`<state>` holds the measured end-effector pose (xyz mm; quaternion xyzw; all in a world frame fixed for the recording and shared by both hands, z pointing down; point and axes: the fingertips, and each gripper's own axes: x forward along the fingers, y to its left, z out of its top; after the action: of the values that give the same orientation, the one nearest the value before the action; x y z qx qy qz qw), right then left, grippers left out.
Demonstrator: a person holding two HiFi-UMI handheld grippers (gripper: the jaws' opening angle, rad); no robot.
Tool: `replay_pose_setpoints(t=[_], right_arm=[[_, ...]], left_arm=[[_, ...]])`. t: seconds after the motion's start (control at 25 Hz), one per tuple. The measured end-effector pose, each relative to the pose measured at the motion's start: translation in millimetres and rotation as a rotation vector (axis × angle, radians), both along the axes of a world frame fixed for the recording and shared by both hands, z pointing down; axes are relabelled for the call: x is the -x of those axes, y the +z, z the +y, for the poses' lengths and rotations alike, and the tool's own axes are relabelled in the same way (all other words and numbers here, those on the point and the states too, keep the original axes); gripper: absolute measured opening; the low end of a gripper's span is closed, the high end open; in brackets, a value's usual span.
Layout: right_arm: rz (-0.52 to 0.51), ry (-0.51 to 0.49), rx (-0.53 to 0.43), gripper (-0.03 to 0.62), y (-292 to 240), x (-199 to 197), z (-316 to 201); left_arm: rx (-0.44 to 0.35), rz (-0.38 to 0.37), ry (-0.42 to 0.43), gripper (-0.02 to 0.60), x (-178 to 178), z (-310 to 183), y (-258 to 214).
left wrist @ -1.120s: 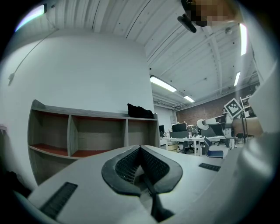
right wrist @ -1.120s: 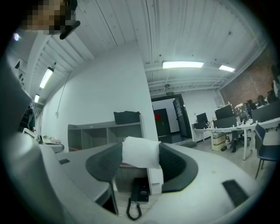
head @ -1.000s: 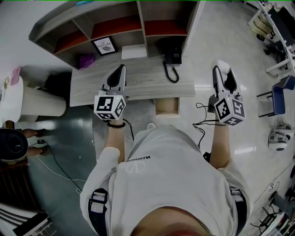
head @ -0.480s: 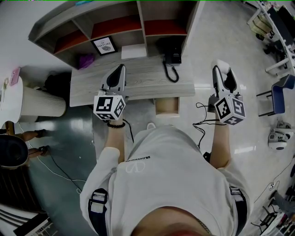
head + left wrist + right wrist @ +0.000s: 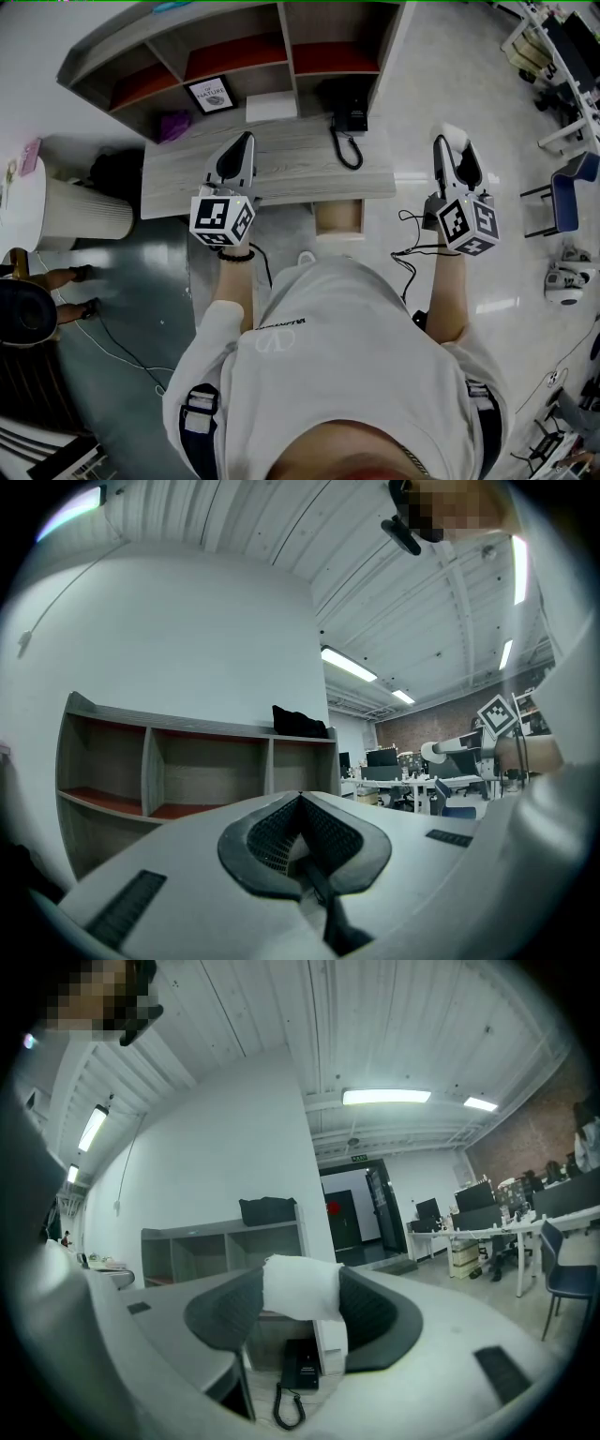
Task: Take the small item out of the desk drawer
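While the right gripper stood clamped on the white small item, just off the desk's right end, the left gripper hovered over the desk's front edge, jaws together and empty, with the open drawer below that edge, between them.

Head view: taken from high above, steeply downward onto the desk. Gripper views: taken close behind the jaws, facing forward; shelf unit (telephone too, right view) is shared.
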<state>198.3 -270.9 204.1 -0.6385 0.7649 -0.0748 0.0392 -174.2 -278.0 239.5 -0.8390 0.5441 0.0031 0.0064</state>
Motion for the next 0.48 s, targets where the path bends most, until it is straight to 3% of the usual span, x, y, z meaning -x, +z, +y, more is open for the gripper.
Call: replay_pose_setpoints(t=[0.48], right_arm=[[0.003, 0.015, 0.014, 0.249, 3.3, -2.8, -0.3]], left_arm=[[-0.006, 0.000, -0.002, -0.002, -0.6, -1.1, -1.3]])
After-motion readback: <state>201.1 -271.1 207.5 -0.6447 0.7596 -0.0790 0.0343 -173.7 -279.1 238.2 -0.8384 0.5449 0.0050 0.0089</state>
